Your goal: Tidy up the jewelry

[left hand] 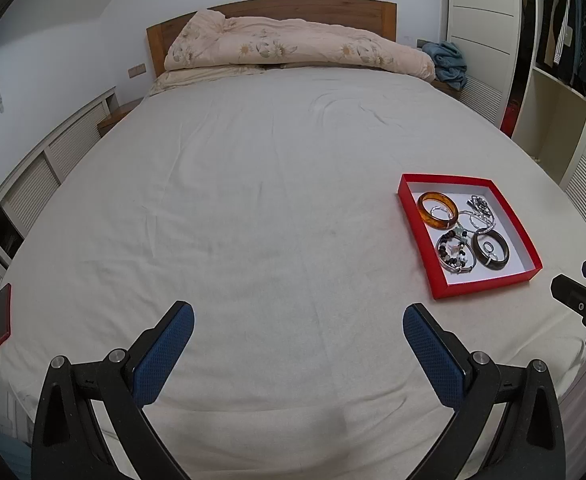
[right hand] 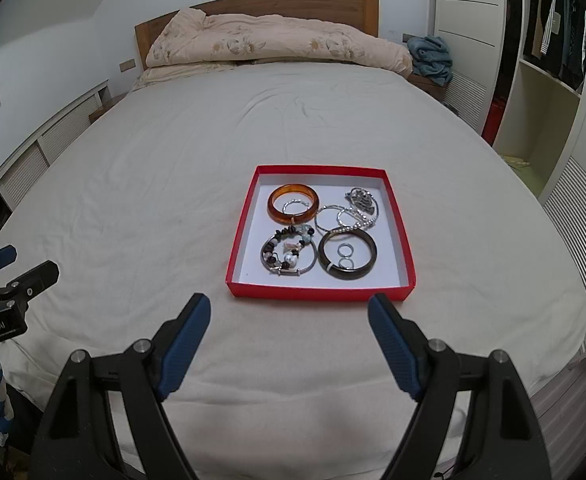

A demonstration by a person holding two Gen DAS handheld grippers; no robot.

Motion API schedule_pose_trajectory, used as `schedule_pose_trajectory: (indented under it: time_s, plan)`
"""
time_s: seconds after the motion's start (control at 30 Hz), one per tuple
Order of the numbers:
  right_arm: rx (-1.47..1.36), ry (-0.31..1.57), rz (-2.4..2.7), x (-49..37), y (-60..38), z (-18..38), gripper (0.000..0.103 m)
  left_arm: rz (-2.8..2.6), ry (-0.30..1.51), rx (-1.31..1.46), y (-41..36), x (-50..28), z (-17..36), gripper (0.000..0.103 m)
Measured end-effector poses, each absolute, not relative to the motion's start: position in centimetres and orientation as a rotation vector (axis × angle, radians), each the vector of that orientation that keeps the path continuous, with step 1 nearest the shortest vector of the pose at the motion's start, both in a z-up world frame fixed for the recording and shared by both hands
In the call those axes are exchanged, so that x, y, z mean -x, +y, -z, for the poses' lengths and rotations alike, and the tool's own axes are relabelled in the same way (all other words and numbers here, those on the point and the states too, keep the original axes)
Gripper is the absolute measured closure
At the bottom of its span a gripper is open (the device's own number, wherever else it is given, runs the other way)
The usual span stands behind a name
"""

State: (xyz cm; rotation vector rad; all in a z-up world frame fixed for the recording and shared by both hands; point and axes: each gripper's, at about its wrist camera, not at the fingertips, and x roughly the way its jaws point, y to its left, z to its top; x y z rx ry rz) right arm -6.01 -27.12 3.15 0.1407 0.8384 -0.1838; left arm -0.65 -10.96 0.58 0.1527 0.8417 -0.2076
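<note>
A red box [right hand: 320, 293] with a white floor lies on the bed, straight ahead in the right wrist view and at the right in the left wrist view [left hand: 481, 288]. In it lie an amber bangle [right hand: 293, 203], a dark bangle [right hand: 347, 254] with two small rings [right hand: 345, 255] inside it, a beaded bracelet [right hand: 289, 254], thin silver hoops [right hand: 329, 218] and a silver chain piece [right hand: 360, 200]. My right gripper [right hand: 289, 312] is open and empty, just short of the box's near edge. My left gripper [left hand: 299, 320] is open and empty over bare sheet, left of the box.
The bed sheet [left hand: 253, 200] is white and wrinkled. A folded floral quilt [left hand: 293, 46] lies at the headboard. A red phone [left hand: 3, 316] lies at the bed's left edge. An open wardrobe [right hand: 553, 60] stands on the right, low white cabinets [left hand: 33, 184] on the left.
</note>
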Motion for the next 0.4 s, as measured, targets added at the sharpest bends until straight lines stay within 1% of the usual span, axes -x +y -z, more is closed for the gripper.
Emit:
schedule_pose_trajectory:
  time_s: [0.4]
  plan:
    - [-0.138, 0.842, 0.181, 5.79, -27.00, -2.98, 0.023, 0.191, 0.831, -0.147, -10.58, 0.60, -0.48, 0.000]
